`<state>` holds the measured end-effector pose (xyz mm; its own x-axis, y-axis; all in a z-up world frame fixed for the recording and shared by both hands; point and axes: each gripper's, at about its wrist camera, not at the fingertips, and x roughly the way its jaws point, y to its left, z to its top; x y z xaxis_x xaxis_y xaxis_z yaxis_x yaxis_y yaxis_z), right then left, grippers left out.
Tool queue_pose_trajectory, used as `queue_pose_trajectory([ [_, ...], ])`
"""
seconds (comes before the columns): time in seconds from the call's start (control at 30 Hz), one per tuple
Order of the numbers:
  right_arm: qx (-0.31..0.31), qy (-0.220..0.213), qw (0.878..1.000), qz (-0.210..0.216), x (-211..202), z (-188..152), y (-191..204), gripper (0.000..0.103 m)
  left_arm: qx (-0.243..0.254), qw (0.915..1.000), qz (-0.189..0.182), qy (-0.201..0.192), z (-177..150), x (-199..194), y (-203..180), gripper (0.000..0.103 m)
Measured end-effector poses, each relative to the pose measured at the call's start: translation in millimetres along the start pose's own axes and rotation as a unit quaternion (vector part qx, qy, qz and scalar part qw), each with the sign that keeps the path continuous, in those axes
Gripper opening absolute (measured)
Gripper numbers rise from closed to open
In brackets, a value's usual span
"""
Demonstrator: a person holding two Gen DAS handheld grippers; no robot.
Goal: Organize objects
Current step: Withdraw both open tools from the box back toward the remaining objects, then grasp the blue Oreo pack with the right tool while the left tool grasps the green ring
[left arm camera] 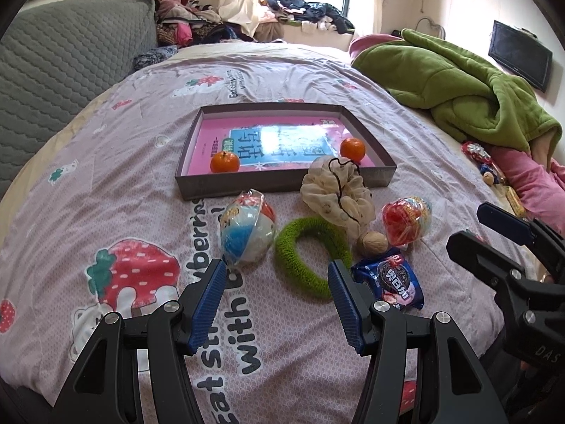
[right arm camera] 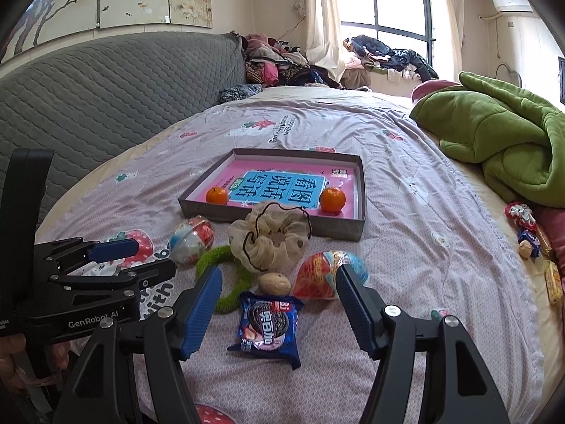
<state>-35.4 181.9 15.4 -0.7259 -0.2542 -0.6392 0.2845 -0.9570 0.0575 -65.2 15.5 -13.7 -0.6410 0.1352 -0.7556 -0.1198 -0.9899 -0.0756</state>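
A shallow grey box (left arm camera: 286, 185) with a pink sheet inside holds two oranges (left arm camera: 225, 162) (left arm camera: 352, 149). In front of it on the bedspread lie a blue-white wrapped ball (left arm camera: 247, 235), a green ring (left arm camera: 303, 272), a cream drawstring pouch (left arm camera: 335, 194), a walnut (left arm camera: 371, 243), a red wrapped ball (left arm camera: 406, 222) and a blue cookie packet (left arm camera: 392, 282). My left gripper (left arm camera: 276, 263) hovers open over the green ring. My right gripper (right arm camera: 279, 269) hovers open above the cookie packet (right arm camera: 268, 325) and walnut (right arm camera: 274, 283). Neither holds anything. Each gripper shows at the edge of the other's view.
A green blanket (left arm camera: 459, 81) is heaped at the back right. Small snacks (right arm camera: 526, 236) lie by the bed's right edge. A grey quilted headboard (right arm camera: 106, 88) runs along the left, with piled clothes (right arm camera: 279, 60) by the window.
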Motion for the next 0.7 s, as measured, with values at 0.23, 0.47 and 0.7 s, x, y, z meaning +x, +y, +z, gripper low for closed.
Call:
queue_pose_trajectory([
  [0.23, -0.001, 0.016, 1.000, 0.000, 6.1, -10.7, 2.9, 0.067, -0.003, 0.9999, 0.001, 0.010, -2.5, 6.3, 0.2, 0.062],
  [0.47, -0.004, 0.027, 1.000, 0.002, 12.2, -16.1, 4.1, 0.067, -0.010, 0.9996, 0.007, 0.027, -5.6, 17.3, 0.1, 0.062],
  [0.7, -0.005, 0.043, 0.999, 0.001, 22.0, -20.8, 5.0, 0.066, -0.014, 0.9994, 0.009, 0.031, -5.0, 24.0, -1.3, 0.062],
])
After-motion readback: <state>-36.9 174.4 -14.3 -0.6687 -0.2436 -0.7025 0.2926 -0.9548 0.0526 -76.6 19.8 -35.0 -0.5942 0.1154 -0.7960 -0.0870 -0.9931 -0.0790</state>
